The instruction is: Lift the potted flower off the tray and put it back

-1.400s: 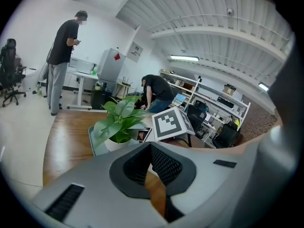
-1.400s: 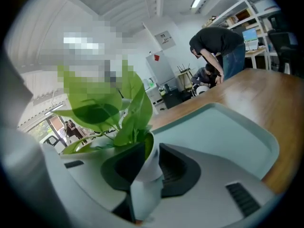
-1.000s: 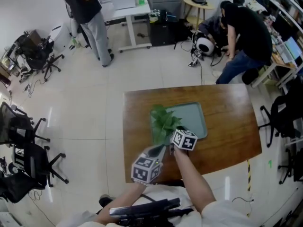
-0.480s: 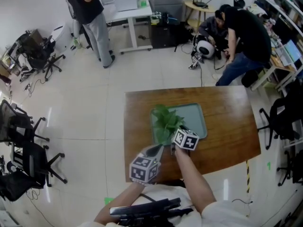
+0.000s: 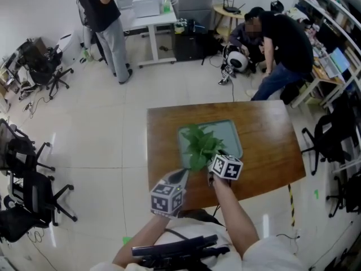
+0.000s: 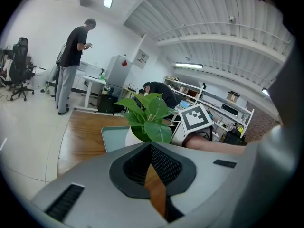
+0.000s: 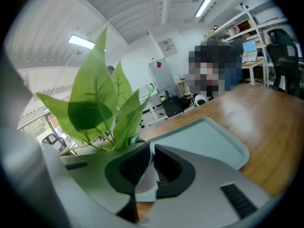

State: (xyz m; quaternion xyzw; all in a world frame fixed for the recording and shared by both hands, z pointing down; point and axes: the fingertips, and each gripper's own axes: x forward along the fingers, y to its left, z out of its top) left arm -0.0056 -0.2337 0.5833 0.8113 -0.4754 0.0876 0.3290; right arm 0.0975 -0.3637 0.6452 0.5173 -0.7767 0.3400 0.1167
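- right gripper [image 7: 152,146] is pinching the white pot rim of the potted flower [image 5: 200,143]. Its jaws have just been closing, and they're now clamping down with the rim wall sandwiched between them
- the flower is sitting over the near left part of the teal tray [image 5: 230,133], leaves sticking up right in front of the right gripper's camera. Honestly can't tell if the pot base is touching the tray or hanging just above it
- left gripper [image 6: 149,146] is hovering just beside the pot on the near side, jaws pressed together and gripping nothing
- the tray is lying in the middle of the wooden table [image 5: 268,143]
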